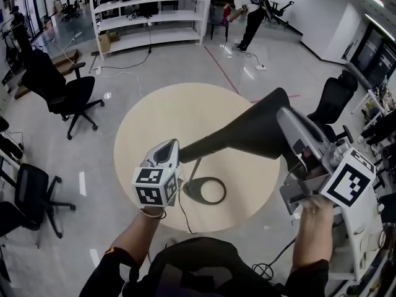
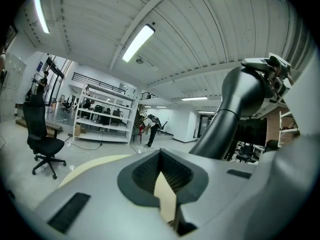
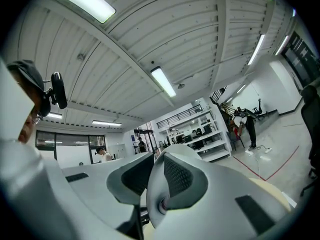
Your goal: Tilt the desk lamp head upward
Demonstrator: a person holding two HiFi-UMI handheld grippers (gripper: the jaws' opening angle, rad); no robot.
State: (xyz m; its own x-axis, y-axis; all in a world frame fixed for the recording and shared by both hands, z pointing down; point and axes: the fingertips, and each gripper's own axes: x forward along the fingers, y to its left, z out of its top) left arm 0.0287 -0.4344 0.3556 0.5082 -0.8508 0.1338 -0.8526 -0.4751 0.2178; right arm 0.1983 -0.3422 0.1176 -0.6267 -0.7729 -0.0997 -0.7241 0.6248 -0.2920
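A black desk lamp stands on the round beige table (image 1: 154,116). Its ring base (image 1: 207,190) lies flat and its long cone head (image 1: 247,132) slopes up to the right. My left gripper (image 1: 168,148) hovers just left of the head's narrow end, jaws shut and empty. From the left gripper view (image 2: 162,171) the lamp head (image 2: 235,104) rises at the right. My right gripper (image 1: 283,113) lies against the head's wide end; contact cannot be told. In its own view the right gripper (image 3: 155,176) points at the ceiling, jaws shut, with no lamp between them.
Black office chairs stand at the left (image 1: 62,91), lower left (image 1: 28,190) and right (image 1: 337,98) of the table. White shelving (image 1: 148,11) and a person (image 1: 250,11) are at the far end. A thin cable (image 1: 182,215) runs off the table's near edge.
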